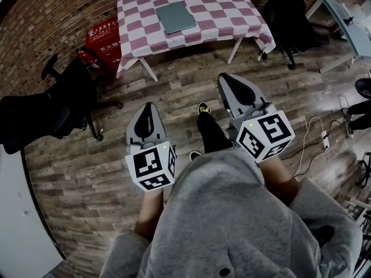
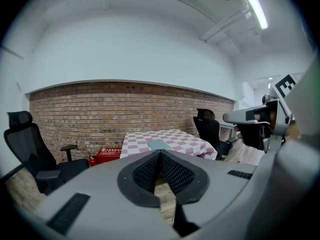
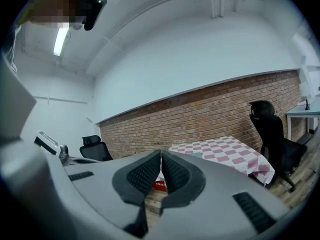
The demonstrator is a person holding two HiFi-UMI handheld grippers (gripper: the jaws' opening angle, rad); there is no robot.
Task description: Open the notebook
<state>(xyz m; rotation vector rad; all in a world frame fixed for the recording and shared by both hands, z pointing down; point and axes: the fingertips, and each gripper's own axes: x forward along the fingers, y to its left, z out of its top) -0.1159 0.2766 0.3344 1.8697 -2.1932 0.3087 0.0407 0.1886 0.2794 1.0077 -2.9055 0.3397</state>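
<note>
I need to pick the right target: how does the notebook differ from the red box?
The notebook is grey and plain; the red box bears white print. The notebook lies flat on the checked table; the box stands on the floor beside it, by the brick wall. Both are rectangular and untouched.

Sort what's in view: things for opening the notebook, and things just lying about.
For the job: closed notebook, checkered table under it, left gripper, right gripper, both shut and empty.
Lying about: red box, office chair, second chair, power strip.
</note>
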